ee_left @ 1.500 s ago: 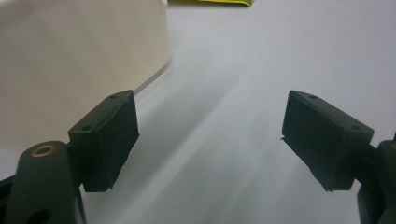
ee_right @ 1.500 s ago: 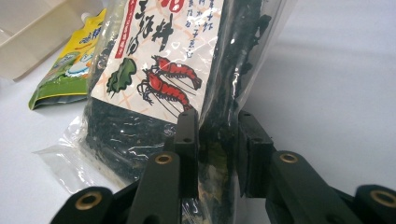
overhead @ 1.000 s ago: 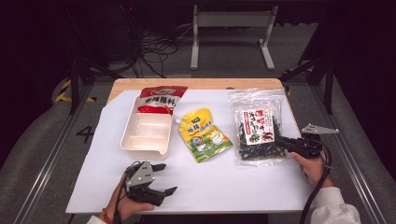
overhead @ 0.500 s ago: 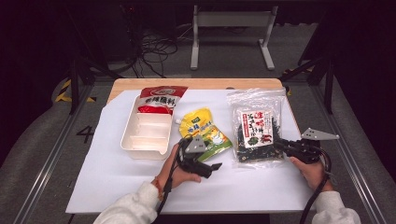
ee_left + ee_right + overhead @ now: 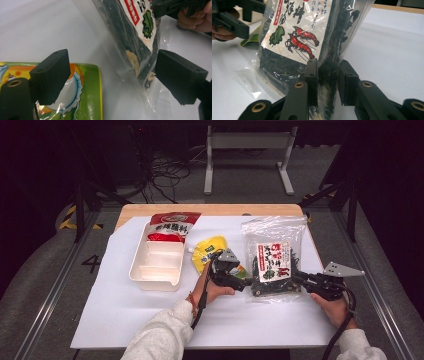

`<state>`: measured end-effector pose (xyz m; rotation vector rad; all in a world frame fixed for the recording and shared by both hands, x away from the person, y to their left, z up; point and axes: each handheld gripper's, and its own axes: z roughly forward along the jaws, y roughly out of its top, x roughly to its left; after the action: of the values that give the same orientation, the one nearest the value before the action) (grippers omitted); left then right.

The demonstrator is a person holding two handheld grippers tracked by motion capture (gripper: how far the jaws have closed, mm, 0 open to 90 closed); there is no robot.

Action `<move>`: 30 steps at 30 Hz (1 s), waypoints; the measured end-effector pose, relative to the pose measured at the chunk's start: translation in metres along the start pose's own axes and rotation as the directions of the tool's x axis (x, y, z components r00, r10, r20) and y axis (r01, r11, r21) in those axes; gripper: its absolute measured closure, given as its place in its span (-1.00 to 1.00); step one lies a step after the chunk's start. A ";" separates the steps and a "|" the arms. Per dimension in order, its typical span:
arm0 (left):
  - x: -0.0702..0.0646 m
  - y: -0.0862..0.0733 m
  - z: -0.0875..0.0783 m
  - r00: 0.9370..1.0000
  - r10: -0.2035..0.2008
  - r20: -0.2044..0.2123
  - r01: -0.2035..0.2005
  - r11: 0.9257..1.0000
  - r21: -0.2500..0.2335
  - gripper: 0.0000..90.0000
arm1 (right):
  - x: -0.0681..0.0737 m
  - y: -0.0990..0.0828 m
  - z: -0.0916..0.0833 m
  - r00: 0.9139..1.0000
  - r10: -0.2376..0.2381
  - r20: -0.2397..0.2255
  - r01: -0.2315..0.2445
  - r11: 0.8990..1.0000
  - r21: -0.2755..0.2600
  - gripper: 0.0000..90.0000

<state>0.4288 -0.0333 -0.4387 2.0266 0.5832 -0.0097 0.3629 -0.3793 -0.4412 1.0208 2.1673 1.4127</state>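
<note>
My right hand-held gripper [image 5: 298,276] pinches seaweed bag [image 5: 272,257]'s near right corner; left hand-held gripper [image 5: 243,284], open, sits just beside its near left edge.

Left gripper [image 5: 246,283]: you've swung it from 7 o'clock up beside the seaweed bag [image 5: 272,261].
Jaws: spread, now flanking the bag's corner.

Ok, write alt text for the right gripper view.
The right gripper has its two black jaws closed on the lower edge of a clear seaweed bag with a shrimp-printed label, lying on a white table cover. At upper left, the left gripper sits beside a green pouch.
</note>
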 end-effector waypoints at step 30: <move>-0.021 0.011 -0.073 0.975 0.167 0.148 -0.135 0.969 -0.208 0.69 | 0.063 0.031 0.019 0.996 -0.075 -0.053 0.074 0.997 -0.025 0.21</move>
<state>0.3976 0.0141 -0.3869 1.8509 0.3113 -0.0263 0.3444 -0.3138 -0.4169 0.8941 2.1984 1.4427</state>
